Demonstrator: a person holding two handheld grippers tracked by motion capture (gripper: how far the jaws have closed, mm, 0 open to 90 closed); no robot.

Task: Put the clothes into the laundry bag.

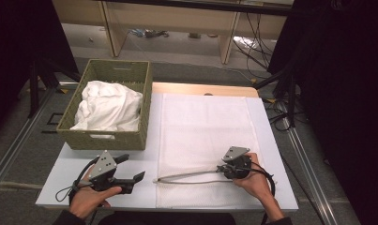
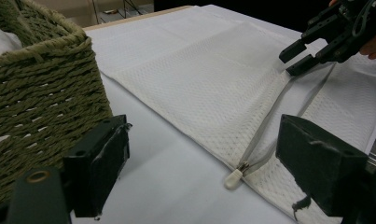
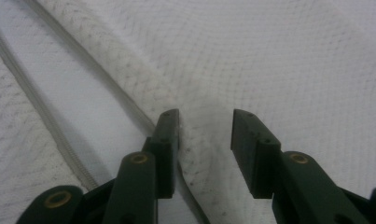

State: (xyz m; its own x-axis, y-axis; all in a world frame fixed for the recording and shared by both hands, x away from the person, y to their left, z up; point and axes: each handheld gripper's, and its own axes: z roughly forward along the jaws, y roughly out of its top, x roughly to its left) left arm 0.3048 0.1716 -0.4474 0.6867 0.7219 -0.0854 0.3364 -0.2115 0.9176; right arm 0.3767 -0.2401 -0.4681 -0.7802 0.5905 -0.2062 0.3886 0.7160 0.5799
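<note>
A white textured cover [image 1: 205, 136] lies flat on the table, and a grey zipper [image 1: 191, 177] stands open along its near edge. The zipper's pull [image 2: 234, 178] sits at the left end. At the zipper's right part, my right gripper [image 1: 221, 169] points down onto the cloth. In the right gripper view its fingertips [image 3: 206, 126] stand a little apart, with a low ridge of cloth between them, beside the zipper tape [image 3: 106, 84]. The pads do not press on it. My left gripper [image 1: 133, 167] rests wide open to the left of the cover, holding nothing.
A woven green basket [image 1: 107, 140] stands at the table's back left, just beyond the left gripper, with crumpled white cloth [image 1: 109, 108] in it. The table's [image 1: 144, 161] front edge runs close under both hands. Cables and shelf legs lie on the floor beyond.
</note>
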